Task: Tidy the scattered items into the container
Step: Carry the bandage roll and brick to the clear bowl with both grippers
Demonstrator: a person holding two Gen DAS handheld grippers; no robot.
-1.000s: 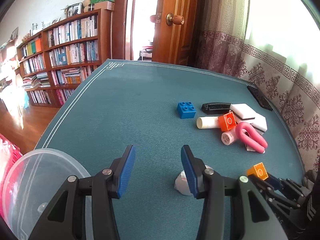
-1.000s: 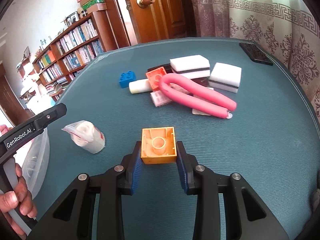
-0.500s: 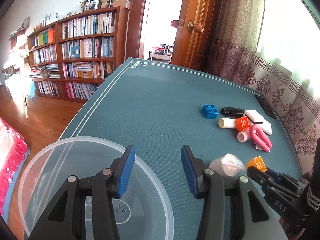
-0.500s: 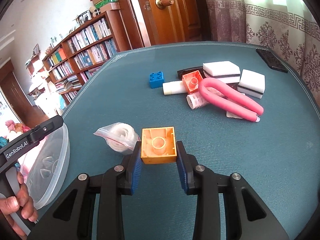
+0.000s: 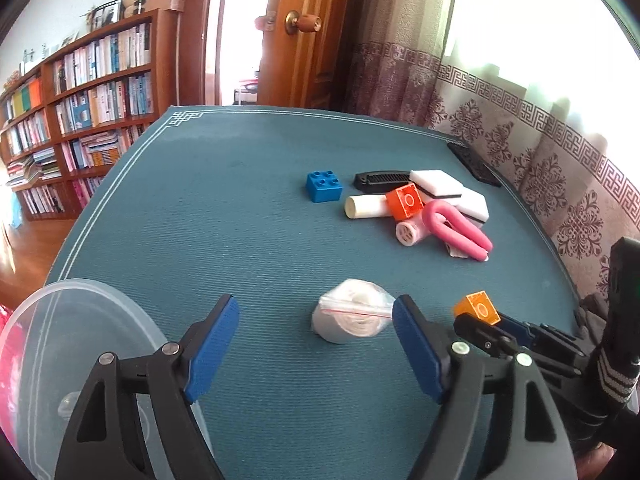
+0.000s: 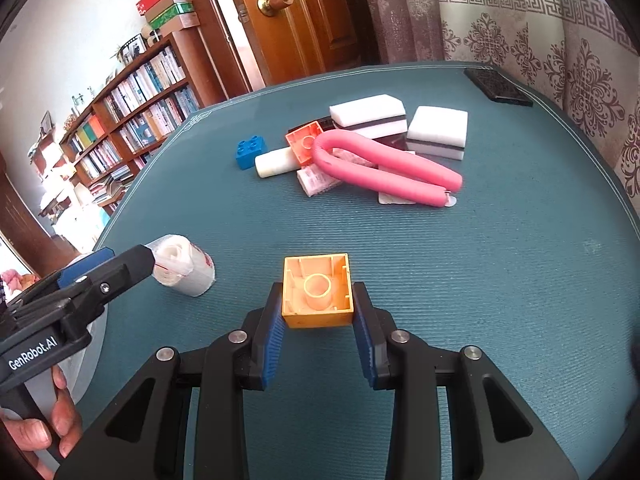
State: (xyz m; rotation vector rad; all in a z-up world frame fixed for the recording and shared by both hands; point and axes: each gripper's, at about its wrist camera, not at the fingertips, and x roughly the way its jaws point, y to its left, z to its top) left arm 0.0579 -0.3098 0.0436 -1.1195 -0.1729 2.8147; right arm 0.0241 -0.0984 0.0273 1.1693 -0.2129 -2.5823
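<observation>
Looking along the left gripper (image 5: pixel 316 344), its jaws stand wide apart before the bagged roll (image 5: pixel 350 312), with the clear container (image 5: pixel 60 312) at lower left (approach squarely). From the right wrist, the right gripper (image 6: pixel 318 320) clamps the yellow block (image 6: pixel 318 292); I would carry it level toward that container.

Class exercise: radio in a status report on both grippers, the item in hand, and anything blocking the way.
Right gripper shut on yellow block. Left gripper open, empty, facing bagged white roll. Clear bowl at table's near left edge. Path to it looks clear.
</observation>
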